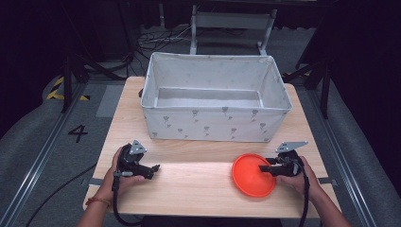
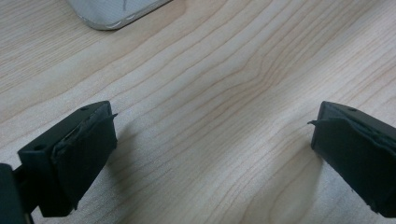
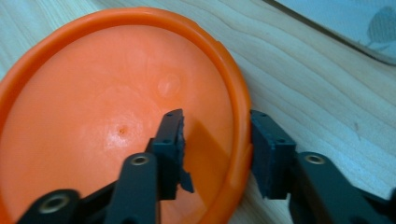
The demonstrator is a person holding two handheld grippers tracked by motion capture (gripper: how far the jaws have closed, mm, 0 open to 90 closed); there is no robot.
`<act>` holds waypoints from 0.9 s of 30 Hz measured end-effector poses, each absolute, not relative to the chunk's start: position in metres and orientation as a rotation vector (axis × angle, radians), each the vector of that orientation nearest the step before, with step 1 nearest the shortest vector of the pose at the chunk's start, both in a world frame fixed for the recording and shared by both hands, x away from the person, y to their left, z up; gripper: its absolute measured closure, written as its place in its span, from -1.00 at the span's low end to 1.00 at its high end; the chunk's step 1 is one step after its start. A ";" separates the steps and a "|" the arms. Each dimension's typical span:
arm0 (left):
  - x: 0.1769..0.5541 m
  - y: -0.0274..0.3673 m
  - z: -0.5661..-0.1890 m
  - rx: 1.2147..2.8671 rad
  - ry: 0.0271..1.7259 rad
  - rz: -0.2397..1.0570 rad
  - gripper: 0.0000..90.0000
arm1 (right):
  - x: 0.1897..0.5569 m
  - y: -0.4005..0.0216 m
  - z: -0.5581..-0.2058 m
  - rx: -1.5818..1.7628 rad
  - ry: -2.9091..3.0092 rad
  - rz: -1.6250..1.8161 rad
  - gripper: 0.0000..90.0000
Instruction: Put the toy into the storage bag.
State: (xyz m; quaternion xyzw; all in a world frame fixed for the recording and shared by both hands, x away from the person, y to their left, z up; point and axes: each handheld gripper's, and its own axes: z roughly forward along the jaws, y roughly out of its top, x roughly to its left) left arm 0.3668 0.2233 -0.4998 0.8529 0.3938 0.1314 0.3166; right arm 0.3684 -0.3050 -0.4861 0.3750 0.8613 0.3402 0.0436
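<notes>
An orange plate point(image 1: 250, 177) lies on the wooden table point(image 1: 194, 184) at the front right. My right gripper point(image 1: 265, 168) reaches in from the plate's right side. In the right gripper view its jaws straddle the raised rim of the plate point(image 3: 93, 116): one jaw is over the inside, the other outside on the wood. A gap shows between the inner pad and the rim, so the right gripper point(image 3: 217, 126) is open around it. My left gripper point(image 1: 153, 169) rests at the front left; in its own view the left gripper point(image 2: 212, 121) stands wide open over bare wood.
A large white fabric box point(image 1: 215, 123) with grey prints takes up the back half of the table; its corner point(image 2: 112, 11) shows in the left gripper view and its wall point(image 3: 355, 18) in the right gripper view. Bare wood lies between the two grippers.
</notes>
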 end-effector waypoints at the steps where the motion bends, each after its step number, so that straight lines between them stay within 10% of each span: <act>1: 0.367 0.223 -0.500 2.245 1.037 0.346 -0.99 | 0.370 -0.307 -0.485 1.158 2.652 1.045 0.43; 10: 0.366 0.223 -0.500 2.245 1.041 0.345 -0.99 | 0.366 -0.308 -0.445 1.031 2.686 1.149 0.81; 27: 0.367 0.223 -0.500 2.244 1.039 0.347 -0.99 | 0.346 -0.275 -0.365 0.685 2.701 0.901 0.83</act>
